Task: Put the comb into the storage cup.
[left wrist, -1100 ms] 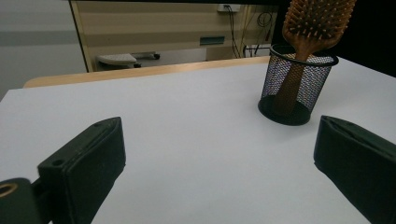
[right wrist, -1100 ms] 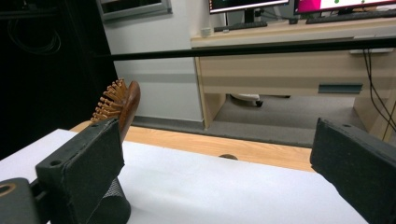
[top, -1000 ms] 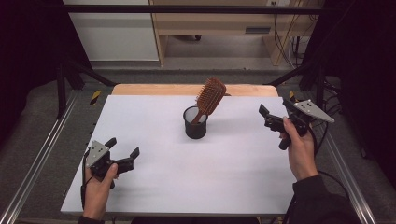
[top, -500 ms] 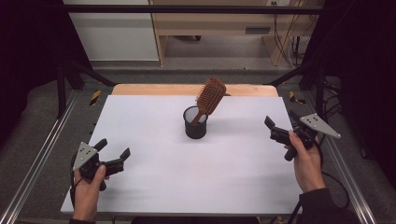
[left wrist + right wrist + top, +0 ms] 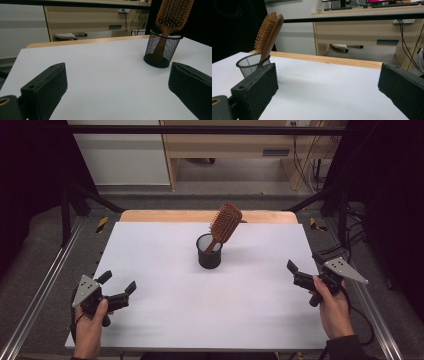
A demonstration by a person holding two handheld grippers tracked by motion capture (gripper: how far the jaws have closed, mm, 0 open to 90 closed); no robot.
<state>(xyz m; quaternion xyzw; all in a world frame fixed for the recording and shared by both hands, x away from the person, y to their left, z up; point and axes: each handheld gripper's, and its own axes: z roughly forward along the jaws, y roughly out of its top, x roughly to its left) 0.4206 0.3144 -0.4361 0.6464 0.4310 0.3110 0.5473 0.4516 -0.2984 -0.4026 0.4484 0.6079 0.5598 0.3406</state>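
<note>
white table top [image 5: 165, 270] fills the middle of the room, with a wooden edge at the far side and a pale desk behind it. near the middle of the table stands a little black mesh cup [image 5: 209, 252]. a brown wooden hairbrush [image 5: 223, 225] sits in it, handle down, bristle end up, leaning to one side against the rim. it looks to me like the job is done, because the brush is in the cup and nothing else lies on the table. i think nothing is left but to rest the tools.

the left gripper [image 5: 118, 289] is held near the front left corner of the table, well apart from the cup. its jaws are spread wide and hold nothing. the right gripper [image 5: 304, 266] is held by the right edge, also well away from the cup. its jaws are wide apart too, with nothing between them and touching nothing.
</note>
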